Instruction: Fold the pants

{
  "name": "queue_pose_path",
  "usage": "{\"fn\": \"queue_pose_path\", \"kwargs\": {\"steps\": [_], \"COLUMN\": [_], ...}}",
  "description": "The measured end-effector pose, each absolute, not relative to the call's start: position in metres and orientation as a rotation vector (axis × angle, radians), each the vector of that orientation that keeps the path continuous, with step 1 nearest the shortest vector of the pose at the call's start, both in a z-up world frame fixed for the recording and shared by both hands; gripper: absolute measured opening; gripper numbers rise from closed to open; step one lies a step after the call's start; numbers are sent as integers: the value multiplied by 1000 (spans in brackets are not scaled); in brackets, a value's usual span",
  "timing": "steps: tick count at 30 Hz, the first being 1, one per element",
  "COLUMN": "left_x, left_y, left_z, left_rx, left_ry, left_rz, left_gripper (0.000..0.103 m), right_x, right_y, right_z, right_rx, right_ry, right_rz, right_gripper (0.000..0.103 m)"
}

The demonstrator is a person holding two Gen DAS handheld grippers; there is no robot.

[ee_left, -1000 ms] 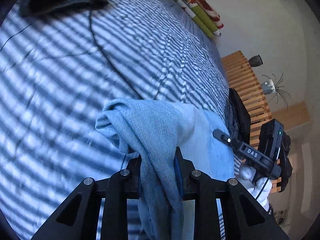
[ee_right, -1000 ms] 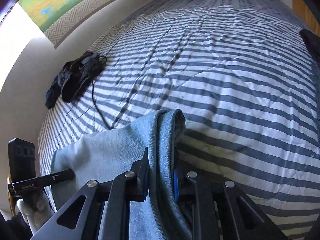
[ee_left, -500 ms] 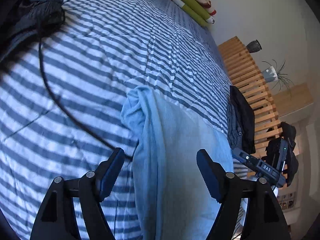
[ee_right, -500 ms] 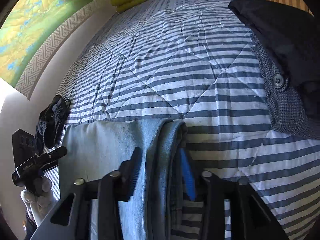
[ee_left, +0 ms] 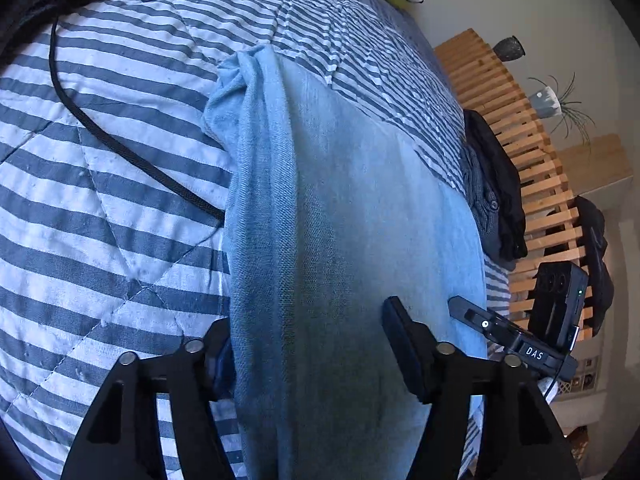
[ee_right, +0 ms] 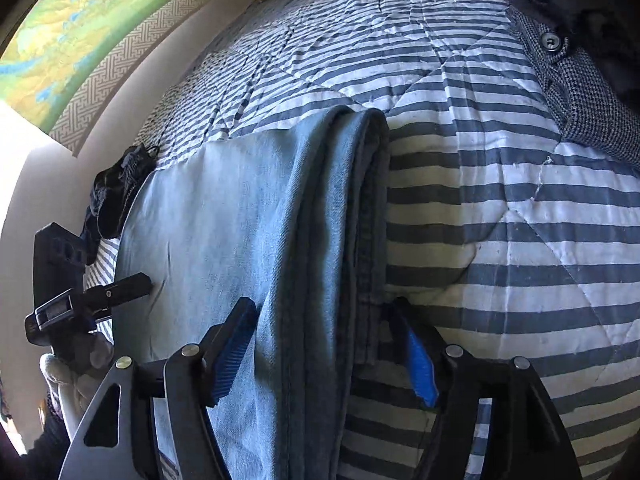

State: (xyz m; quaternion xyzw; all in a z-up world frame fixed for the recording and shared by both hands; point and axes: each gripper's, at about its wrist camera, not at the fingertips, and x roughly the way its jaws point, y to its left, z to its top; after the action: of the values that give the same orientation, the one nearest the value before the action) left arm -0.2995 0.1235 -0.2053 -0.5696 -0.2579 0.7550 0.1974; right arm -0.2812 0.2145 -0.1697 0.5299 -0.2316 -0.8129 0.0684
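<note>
Surface: blue-and-white striped quilted bedspread (ee_right: 500, 208), wrinkled, covering a bed. Room: white wall, slatted wooden bench (ee_left: 520, 128) beside the bed carrying two small potted plants (ee_left: 546, 98); green-and-yellow patterned wall hanging (ee_right: 80, 28) opposite. Dark clothing (ee_left: 496, 184) at the bed's bench-side edge; black cord (ee_left: 120, 140) trailing across the stripes.

Light-blue folded denim pants (ee_left: 340, 220) lying flat on the bedspread, long axis running from the near edge away toward the pillows, folded end farthest.

Left gripper (ee_left: 308, 344): jaws apart, just narrowing, straddling the near end of the pants, pads not pressing. Right gripper (ee_right: 332, 352): jaws apart, just widening, layered edge between them, released.
</note>
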Motion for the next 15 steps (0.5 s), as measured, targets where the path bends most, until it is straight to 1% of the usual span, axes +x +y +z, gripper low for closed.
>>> {"fn": "queue_pose_path", "kwargs": {"steps": [1,2,3,4,5,6,7,8,9,12,15], "left_x": [-301,-300,-301,-301,-301,-304,-304,-302,-299,-290,-281], "left_y": [127,130,133,135,137,144,148,150,152,156,155], "left_z": [-206,-206,-206,-207,-207,-206,-204,-201,-198,-186,-171], "left_rx": [-1591,-1591,-1593,-1593,-1594,-1591,-1587,-1581,-1573,-1544,-1507], "left_ry": [-714,-697,-679,-664,-660,-658,-644,-627,-598,-544,-536], "left_rz": [2120,2124,2124,2124,2126,2129,2136,2150,2168,2204,2210], "left_gripper": [60,57,52,49,44,39,36,31,28,26,25], "right_x": [-283,-286,-288,-290,-292,-292,-292,-291,-290,-284,-275], "right_y": [209,202,194,190,186,185,184,182,179,169,162], "right_z": [-169,-169,-169,-167,-167,-166,-166,-165,-163,-154,-141], "right_rx": [1595,1597,1611,1613,1607,1606,1606,1600,1595,1582,1549], "right_ry": [-688,-667,-630,-606,-612,-629,-627,-620,-610,-559,-511], "right_rz": [-2451,-2459,-2469,-2477,-2453,-2455,-2465,-2478,-2496,-2566,-2625], "right_gripper": [67,63,56,54,41,36,34,31,28,24,23]}}
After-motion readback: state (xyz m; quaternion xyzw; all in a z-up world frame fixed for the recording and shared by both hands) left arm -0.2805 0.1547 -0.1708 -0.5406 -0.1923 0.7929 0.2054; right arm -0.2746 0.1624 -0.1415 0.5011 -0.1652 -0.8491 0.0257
